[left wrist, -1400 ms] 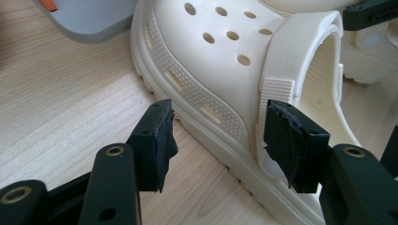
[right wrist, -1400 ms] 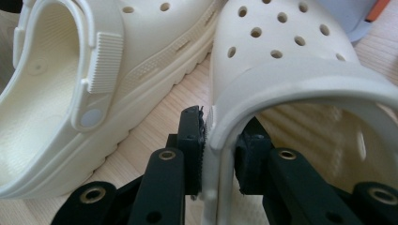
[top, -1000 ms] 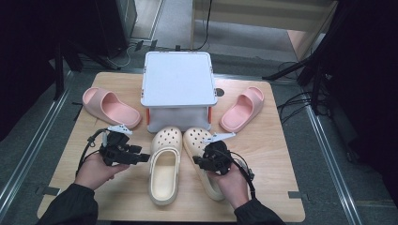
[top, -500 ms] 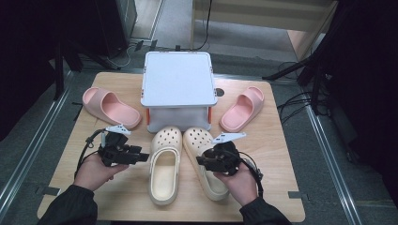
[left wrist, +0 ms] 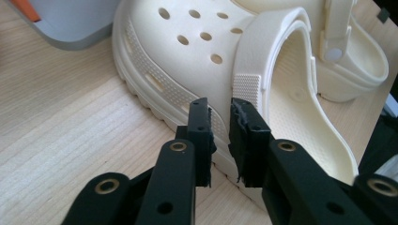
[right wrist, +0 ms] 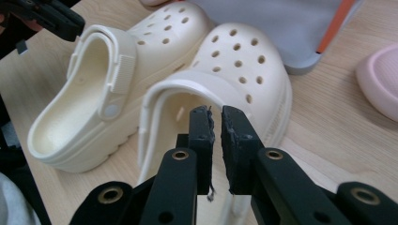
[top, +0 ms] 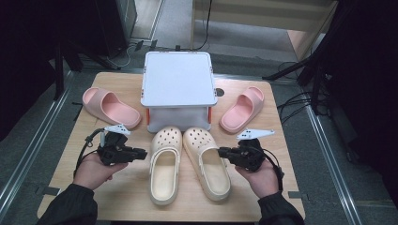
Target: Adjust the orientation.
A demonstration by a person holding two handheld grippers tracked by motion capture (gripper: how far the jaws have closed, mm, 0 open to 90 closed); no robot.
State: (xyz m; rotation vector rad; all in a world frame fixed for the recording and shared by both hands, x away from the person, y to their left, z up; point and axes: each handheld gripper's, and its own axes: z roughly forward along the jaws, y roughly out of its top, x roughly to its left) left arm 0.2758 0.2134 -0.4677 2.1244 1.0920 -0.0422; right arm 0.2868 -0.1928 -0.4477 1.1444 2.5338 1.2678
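Two cream clogs lie side by side, toes away from me: the left clog (top: 164, 164) (left wrist: 187, 56) and the right clog (top: 206, 161) (right wrist: 239, 61). My left gripper (top: 143, 153) (left wrist: 219, 105) points at the left clog's outer side near the strap hinge. Its jaws have just been closing to a thin gap, with nothing between them. My right gripper (top: 220, 152) (right wrist: 217, 112) sits just off the right clog's outer rim, aimed at its heel opening. Those jaws have also just been closing and are nearly together, with nothing between them.
A white lidded box (top: 177, 77) stands at the back centre of the wooden table (top: 126, 197), just behind the clogs' toes. One pink slide (top: 110, 107) lies to its left and another pink slide (top: 241, 108) to its right. Dark floor and cables surround the table.
My right gripper has moved to the right, from over the right clog to beside its outer edge. The jaws of both grippers have drawn together. The left hand has stayed put.
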